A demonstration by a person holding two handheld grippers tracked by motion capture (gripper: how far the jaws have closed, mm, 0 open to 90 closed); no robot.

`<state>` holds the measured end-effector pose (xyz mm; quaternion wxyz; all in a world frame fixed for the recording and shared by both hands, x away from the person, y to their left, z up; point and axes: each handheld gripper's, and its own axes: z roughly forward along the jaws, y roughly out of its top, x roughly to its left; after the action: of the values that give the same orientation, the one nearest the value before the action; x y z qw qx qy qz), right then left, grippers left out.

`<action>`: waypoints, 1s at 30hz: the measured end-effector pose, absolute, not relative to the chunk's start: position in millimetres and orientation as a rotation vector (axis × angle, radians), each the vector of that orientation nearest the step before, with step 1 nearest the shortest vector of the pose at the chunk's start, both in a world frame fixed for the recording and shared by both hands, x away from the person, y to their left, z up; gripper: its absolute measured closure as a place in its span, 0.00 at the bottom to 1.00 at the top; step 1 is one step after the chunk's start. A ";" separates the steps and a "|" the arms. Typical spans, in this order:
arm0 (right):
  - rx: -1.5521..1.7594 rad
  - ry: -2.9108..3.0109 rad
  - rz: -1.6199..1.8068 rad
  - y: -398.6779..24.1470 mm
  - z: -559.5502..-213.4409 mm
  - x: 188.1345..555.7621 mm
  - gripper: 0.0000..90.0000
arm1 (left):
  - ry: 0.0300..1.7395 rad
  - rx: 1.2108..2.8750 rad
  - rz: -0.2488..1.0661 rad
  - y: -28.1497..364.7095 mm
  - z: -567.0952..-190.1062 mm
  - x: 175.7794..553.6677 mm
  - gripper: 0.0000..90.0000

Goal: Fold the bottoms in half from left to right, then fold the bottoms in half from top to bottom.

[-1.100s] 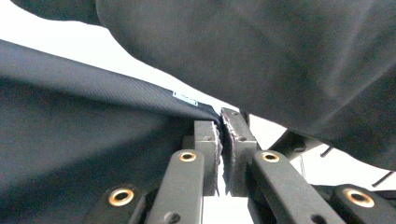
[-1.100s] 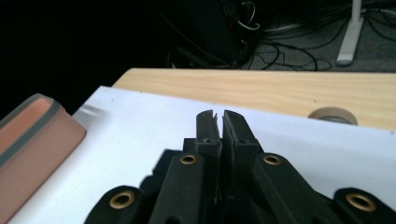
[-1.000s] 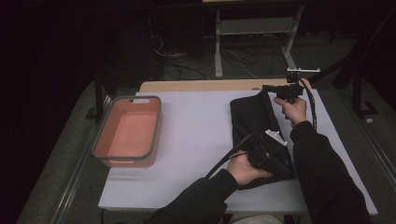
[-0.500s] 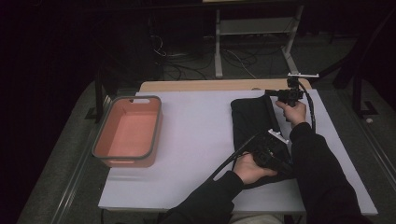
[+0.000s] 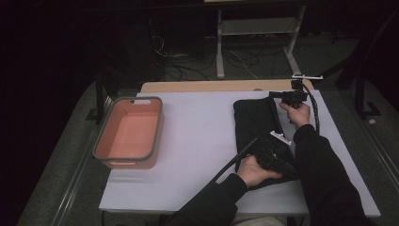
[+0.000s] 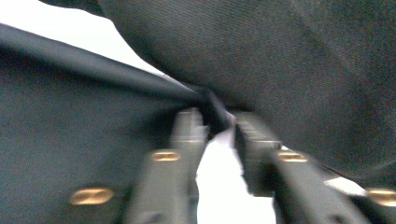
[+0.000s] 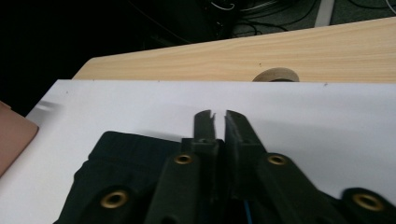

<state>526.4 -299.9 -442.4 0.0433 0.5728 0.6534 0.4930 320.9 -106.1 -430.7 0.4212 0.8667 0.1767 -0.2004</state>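
A black cloth (image 5: 256, 122) lies folded on the right part of the white table (image 5: 197, 141). At its near end my left gripper (image 5: 281, 160) rests low on the cloth. In the left gripper view its jaws have just been opening, and a fold of the cloth (image 6: 215, 109) still sits between the tips (image 6: 217, 122), with white table showing in the gap. My right gripper (image 5: 274, 94) is at the far right corner of the cloth (image 7: 126, 163). Its jaws have just been opening to a narrow slit (image 7: 215, 122), and the tips reach past the cloth's edge over bare table.
A salmon-pink tray (image 5: 159, 123) with a grey rim stands empty on the left of the table. Bare wood (image 7: 280, 51) with a round hole runs along the far edge. Cables and a metal stand are on the dark floor beyond.
Both hands have come down a little and the cloth's far end has settled flat onto the table. The hands have barely shifted sideways.
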 end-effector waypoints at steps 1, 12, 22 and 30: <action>1.766 1.985 1.508 -301.1 -439.9 524.9 0.83 | 0.441 2.167 -0.508 -104.7 -430.6 320.3 0.68; 1.732 1.925 1.519 -309.7 -415.0 509.3 0.51 | 0.484 2.124 -0.457 -81.3 -423.8 321.7 0.50; 1.690 1.950 1.490 -308.2 -404.8 501.2 0.29 | 0.478 2.102 -0.417 -66.9 -411.7 327.7 0.37; 1.651 1.984 1.448 -304.3 -395.2 495.6 0.14 | 0.483 2.113 -0.367 -58.9 -403.8 331.6 0.23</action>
<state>495.6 -304.3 -395.2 0.0907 0.5556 0.6676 0.4872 331.6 -58.9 -403.8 0.4541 0.8563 0.1959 -0.1487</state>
